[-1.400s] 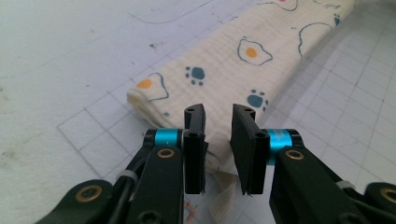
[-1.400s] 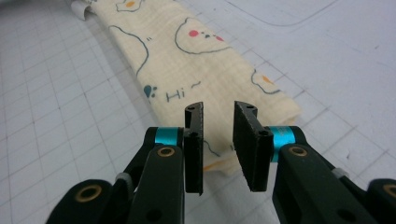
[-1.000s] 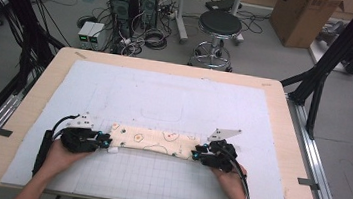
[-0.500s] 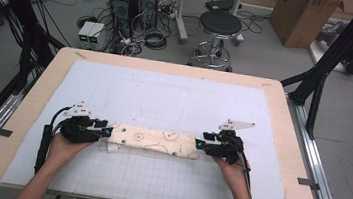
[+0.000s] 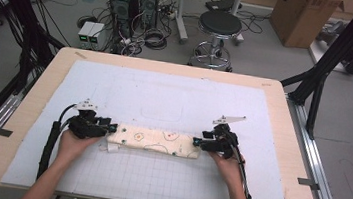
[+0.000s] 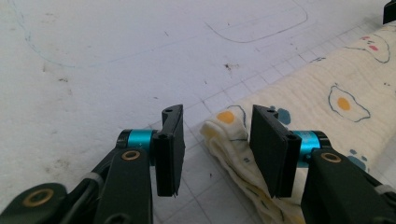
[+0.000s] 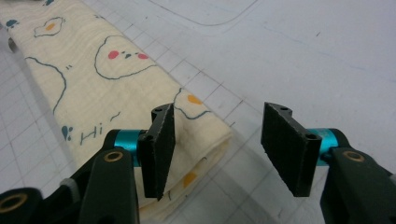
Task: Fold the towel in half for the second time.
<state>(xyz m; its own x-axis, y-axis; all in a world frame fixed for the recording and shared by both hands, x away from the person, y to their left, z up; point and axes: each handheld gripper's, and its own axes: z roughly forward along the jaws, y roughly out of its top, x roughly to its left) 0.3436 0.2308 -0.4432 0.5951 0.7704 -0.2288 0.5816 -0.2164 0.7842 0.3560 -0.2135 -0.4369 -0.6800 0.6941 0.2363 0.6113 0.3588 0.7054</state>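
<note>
Cream muslin, printed with fried eggs and folded into a long strip (image 5: 155,142), lies between the 2 grippers on the gridded mat (image 5: 155,182). The left gripper (image 6: 215,140) and right gripper (image 7: 217,140) have just been opening; each stands half open, pads off the cloth, holding nothing. A pad brushing an end as it backs away could drag a fold loose. Both gripper views show layered cloth ends beside a jaw; the high view shows the whole strip.
</note>
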